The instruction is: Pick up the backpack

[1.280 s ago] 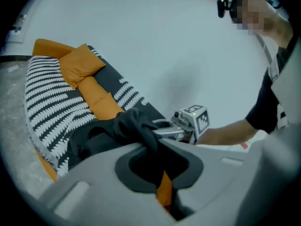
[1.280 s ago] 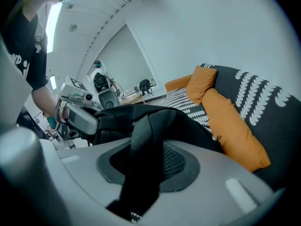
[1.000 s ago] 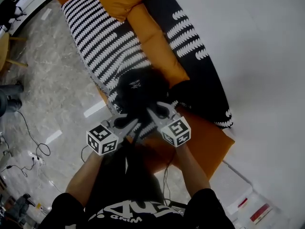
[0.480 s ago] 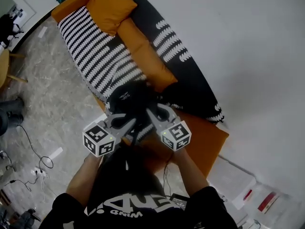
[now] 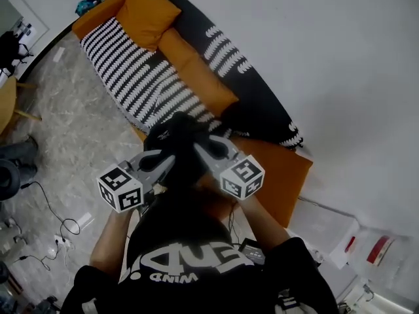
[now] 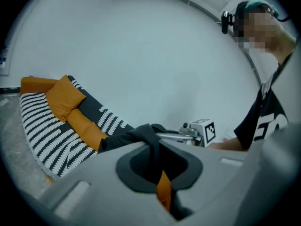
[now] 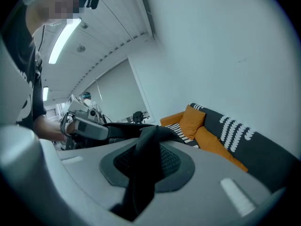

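The black backpack (image 5: 175, 135) hangs in the air between my two grippers, above the near end of the sofa (image 5: 141, 84). In the head view my left gripper (image 5: 170, 160) and right gripper (image 5: 199, 152) point at each other over the bag's top. The left gripper (image 6: 157, 171) is shut on a black strap (image 6: 151, 142) with an orange tab (image 6: 163, 192). A padded mesh strap (image 7: 146, 150) runs through the right gripper (image 7: 143, 171), which is shut on it. Most of the bag's body is hidden under the grippers and arms.
The sofa has an orange frame, a black-and-white patterned cover, an orange cushion (image 5: 145, 8) and an orange bolster (image 5: 196, 61). A white wall (image 5: 327, 57) runs behind it. Cables (image 5: 55, 231) lie on the marble floor at the left. Pale boxes (image 5: 357, 250) sit at the lower right.
Both grippers have risen together with the backpack hanging from them. The bag has come up off the sofa, which now looks farther below.
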`<state>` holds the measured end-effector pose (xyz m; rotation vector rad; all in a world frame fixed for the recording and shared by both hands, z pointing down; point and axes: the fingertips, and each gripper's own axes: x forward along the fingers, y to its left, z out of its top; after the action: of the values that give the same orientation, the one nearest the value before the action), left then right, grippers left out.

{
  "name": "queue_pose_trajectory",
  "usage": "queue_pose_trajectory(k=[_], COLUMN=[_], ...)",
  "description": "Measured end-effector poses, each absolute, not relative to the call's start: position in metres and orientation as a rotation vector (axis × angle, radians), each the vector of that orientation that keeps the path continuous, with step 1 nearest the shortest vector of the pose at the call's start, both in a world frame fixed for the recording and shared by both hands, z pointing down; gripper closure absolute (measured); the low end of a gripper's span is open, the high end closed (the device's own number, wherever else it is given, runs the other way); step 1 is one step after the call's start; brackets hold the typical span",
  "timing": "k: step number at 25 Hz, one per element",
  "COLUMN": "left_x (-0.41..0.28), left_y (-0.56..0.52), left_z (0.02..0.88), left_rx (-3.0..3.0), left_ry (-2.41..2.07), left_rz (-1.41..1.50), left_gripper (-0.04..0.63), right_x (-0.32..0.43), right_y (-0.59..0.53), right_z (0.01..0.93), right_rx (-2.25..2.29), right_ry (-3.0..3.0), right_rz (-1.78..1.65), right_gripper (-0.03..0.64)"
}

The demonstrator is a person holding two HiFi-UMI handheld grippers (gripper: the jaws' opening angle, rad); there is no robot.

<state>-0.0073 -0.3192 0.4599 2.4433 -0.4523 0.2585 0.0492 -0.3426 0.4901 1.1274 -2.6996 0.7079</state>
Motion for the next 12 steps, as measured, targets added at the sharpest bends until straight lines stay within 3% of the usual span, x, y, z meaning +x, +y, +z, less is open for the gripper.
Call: queue_pose_trajectory(k=[12], left_x=[-0.054], left_y=[-0.276], left_z=[0.399], left_rx=[2.513], left_ry=[-0.435], left_rz=[0.145], left_gripper=[0.586], right_x=[0.014], right_y=[-0.287], right_z=[0.423], right_rx=[1.199], right_ry=[-2.803], right_rz=[0.762], right_gripper=[0.551])
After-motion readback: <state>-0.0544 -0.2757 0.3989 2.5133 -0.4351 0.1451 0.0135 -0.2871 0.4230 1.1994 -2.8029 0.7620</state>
